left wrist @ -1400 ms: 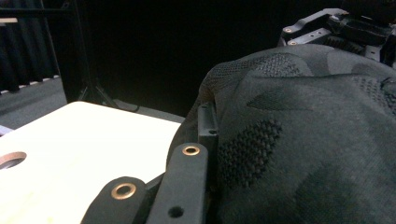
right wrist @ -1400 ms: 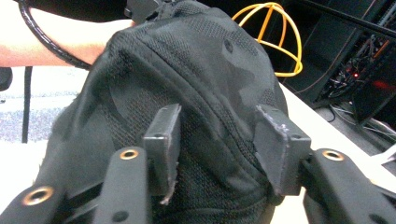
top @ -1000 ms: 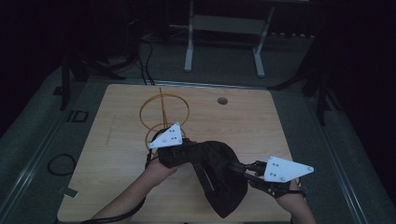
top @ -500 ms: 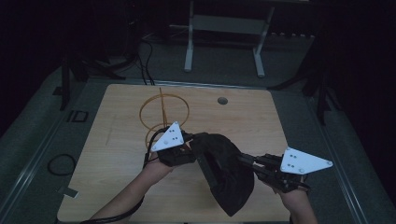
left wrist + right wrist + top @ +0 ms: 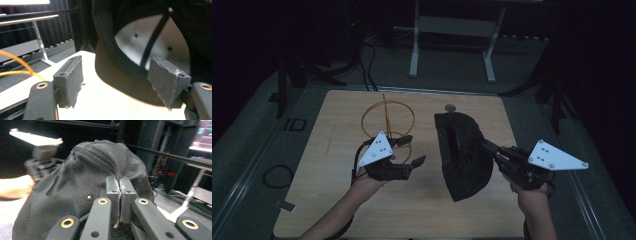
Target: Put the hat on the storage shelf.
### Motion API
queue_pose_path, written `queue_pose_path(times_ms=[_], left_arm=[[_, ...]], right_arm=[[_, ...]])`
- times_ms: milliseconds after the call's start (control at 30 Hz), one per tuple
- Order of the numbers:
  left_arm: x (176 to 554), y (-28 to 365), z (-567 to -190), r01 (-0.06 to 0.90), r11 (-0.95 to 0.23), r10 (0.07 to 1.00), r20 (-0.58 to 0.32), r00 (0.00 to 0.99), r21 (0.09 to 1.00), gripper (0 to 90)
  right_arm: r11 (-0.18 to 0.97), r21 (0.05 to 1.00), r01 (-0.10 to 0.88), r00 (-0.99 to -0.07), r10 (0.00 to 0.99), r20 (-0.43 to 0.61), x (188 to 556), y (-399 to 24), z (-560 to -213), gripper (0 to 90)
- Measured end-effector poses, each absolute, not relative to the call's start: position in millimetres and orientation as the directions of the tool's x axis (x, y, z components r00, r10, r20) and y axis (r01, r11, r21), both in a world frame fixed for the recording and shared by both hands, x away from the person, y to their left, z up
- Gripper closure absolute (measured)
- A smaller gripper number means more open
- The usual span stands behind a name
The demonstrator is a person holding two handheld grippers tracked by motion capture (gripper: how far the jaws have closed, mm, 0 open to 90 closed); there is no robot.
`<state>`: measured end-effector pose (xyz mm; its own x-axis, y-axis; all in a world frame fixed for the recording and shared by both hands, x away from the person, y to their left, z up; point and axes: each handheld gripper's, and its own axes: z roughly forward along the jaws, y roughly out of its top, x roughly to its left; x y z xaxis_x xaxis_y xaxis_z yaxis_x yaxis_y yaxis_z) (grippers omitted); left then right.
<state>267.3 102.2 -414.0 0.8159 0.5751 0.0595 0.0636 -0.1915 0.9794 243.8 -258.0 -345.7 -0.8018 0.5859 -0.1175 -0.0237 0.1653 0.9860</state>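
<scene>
Black cap [image 5: 464,155] lifted at centre-right of the high view, pinched at its fabric by the right hand-held gripper [image 5: 486,146]. Left hand-held gripper [image 5: 412,150] just opened, jaws apart, nothing between, beside the cap over the bench [image 5: 332,150].

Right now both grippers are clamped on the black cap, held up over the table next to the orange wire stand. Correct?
Not quite. Only the right gripper is clamped on the black cap. The left gripper has just been opening; the left gripper view shows its jaws apart with nothing between them. The cap is up over the table, beside the orange wire stand.
</scene>
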Motion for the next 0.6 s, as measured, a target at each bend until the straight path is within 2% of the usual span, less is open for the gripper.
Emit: queue_pose_path(times_ms=[100,133,267,433,600], left_arm=[[263.7,110.4,-420.6,0.083,-0.200,0.596,0.054,0.801,0.976,22.7],[262.9,114.0,-423.3,0.091,-0.203,0.600,0.051,0.799,0.975,18.2],[259.5,128.7,-433.4,0.112,-0.206,0.637,0.046,0.769,0.972,13.5],[252.7,144.5,-444.7,0.115,-0.219,0.682,0.067,0.729,0.969,2.8],[245.2,160.5,-458.0,0.130,-0.206,0.710,0.056,0.702,0.970,2.2]], right_arm=[[0.160,0.987,-0.029,-0.789,0.602,-0.121,250.3,-254.9,-340.1,88.2],[0.163,0.986,-0.034,-0.788,0.603,-0.127,252.5,-253.3,-337.9,88.2],[0.160,0.987,-0.036,-0.772,0.623,-0.129,262.4,-245.9,-330.0,88.2],[0.143,0.989,-0.031,-0.777,0.619,-0.114,274.7,-233.5,-321.8,88.2],[0.146,0.988,-0.041,-0.777,0.618,-0.123,284.9,-216.5,-311.9,88.2]])
